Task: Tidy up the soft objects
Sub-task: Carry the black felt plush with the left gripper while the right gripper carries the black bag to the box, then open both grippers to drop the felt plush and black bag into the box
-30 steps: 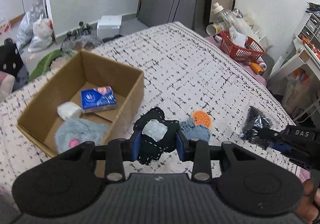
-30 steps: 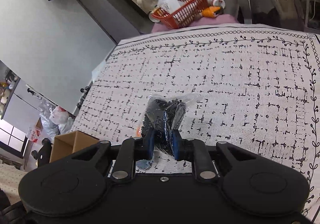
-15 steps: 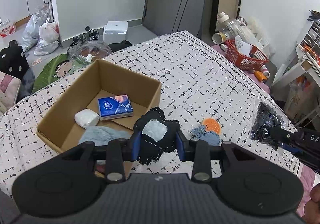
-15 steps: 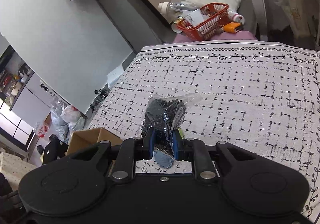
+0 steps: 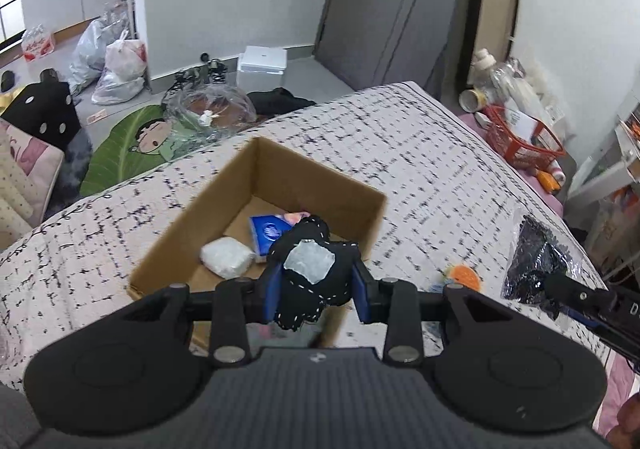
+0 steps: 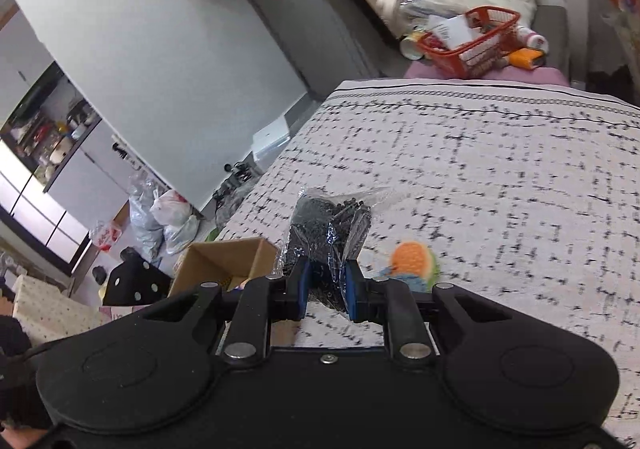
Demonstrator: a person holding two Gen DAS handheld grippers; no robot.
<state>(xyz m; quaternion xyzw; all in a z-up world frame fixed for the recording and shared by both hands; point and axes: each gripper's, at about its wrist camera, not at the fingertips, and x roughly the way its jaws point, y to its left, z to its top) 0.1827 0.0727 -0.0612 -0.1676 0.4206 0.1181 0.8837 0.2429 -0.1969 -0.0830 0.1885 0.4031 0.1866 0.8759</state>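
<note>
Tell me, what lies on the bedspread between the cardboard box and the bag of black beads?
An orange and blue soft toy; the right wrist view shows it best.

Matt black felt toy (image 5: pixel 310 269) with white stitching and a pale patch, pinched between matt blue pads (image 5: pixel 272 289). Crinkled glossy clear plastic bag (image 6: pixel 328 229) of black bits. Plain matt cardboard box (image 5: pixel 352 185). Rough woven cloth bedspread (image 6: pixel 500 177). Glossy wrapped tissue pack (image 5: pixel 266 231).
</note>
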